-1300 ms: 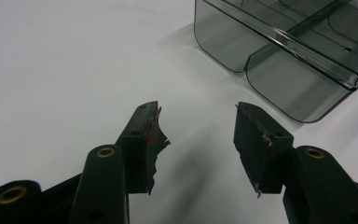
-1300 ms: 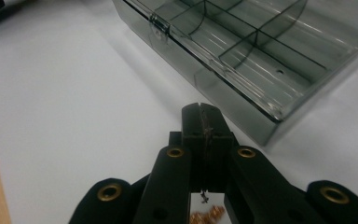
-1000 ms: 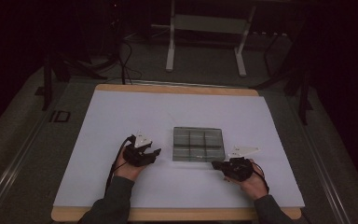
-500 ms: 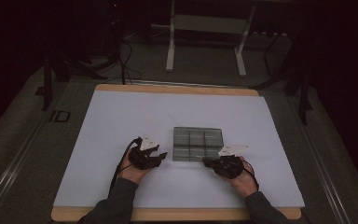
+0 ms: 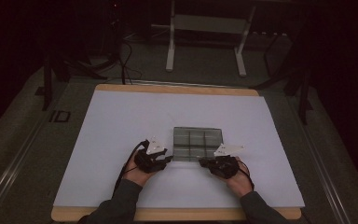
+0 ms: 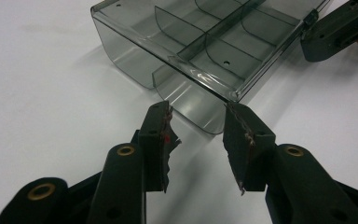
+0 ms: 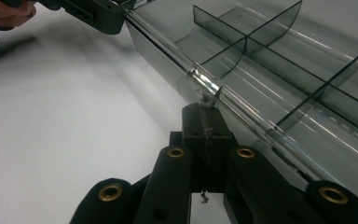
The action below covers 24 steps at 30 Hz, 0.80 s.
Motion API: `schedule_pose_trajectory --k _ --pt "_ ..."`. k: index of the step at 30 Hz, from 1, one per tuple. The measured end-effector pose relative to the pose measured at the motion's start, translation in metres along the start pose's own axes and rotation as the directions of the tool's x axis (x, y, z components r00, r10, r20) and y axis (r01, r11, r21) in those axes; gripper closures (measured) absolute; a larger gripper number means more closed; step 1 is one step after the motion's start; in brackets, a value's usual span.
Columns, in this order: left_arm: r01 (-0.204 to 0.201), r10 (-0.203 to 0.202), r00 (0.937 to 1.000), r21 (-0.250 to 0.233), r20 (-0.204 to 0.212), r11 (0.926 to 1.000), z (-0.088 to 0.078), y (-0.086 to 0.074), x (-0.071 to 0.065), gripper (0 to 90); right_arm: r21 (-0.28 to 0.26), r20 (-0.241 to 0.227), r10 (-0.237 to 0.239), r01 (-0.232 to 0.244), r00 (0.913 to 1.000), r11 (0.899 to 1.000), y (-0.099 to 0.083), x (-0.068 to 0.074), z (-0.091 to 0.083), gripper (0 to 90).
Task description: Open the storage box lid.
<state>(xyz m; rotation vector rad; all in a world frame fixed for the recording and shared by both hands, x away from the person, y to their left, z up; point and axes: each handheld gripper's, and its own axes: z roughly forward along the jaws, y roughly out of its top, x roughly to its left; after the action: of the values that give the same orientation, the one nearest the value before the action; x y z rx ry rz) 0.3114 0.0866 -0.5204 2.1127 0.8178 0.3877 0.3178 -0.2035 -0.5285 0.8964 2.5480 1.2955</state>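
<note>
I have the clear divided box (image 5: 197, 143) lying flat on the white bench (image 5: 121, 121), just past both hands, its near long edge running from 9 to 3 o'clock across the high view. That edge is what the coming move turns on: both tongs meet it from the near side, one at each end.

The left tongs (image 5: 168, 159) sit at the box's near-left corner and point toward 2 o'clock. In the left gripper view the left tongs (image 6: 196, 135) stand apart, having just been closing, and the rounded lip below the corner lies at 12 o'clock, right off the tips. I cannot tell whether the pads touch it yet; nothing is pinched, so I read them as open.

The right tongs (image 5: 202, 163) come in at the near-right part of the edge, pointing toward 10 o'clock. In the right gripper view the right tongs (image 7: 207, 122) are pressed together with no gap, holding nothing, and their tip sits directly under a small clear knob on the front rim, at 12 o'clock. Contact looks likely, but I can't be sure.

Neither hand is clearly nearer; both are at the edge. My judgement: the left tongs need only a short push toward 12 o'clock to take the lip, while the right tip steadies or pries the rim.
</note>
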Motion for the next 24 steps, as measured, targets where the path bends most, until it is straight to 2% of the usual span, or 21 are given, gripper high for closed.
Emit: schedule_pose_trajectory --k 5,14,21,24 --pt "0.000 0.000 1.0000 -0.005 0.004 1.0000 -0.0003 0.0002 -0.0003 62.3 -0.008 -0.005 0.006 -0.006 1.0000 1.000 -0.0004 -0.0007 -0.0003 90.0" --pt "-0.026 0.026 0.9996 -0.008 0.008 0.9996 -0.0011 0.0022 -0.0040 63.1 -0.015 -0.014 0.012 -0.013 0.9998 1.000 0.0001 -0.0010 -0.0016 90.0" --pt "-0.036 0.036 0.9993 -0.043 -0.001 0.9984 -0.0045 0.0043 -0.0061 64.9 -0.020 -0.019 0.011 -0.011 0.9998 1.000 0.0006 -0.0017 -0.0033 90.0" --pt "-0.043 0.043 0.9991 -0.042 0.002 0.9982 -0.0051 0.0046 -0.0056 65.3 -0.024 -0.018 0.012 -0.013 0.9998 1.000 0.0011 -0.0019 -0.0043 90.0"
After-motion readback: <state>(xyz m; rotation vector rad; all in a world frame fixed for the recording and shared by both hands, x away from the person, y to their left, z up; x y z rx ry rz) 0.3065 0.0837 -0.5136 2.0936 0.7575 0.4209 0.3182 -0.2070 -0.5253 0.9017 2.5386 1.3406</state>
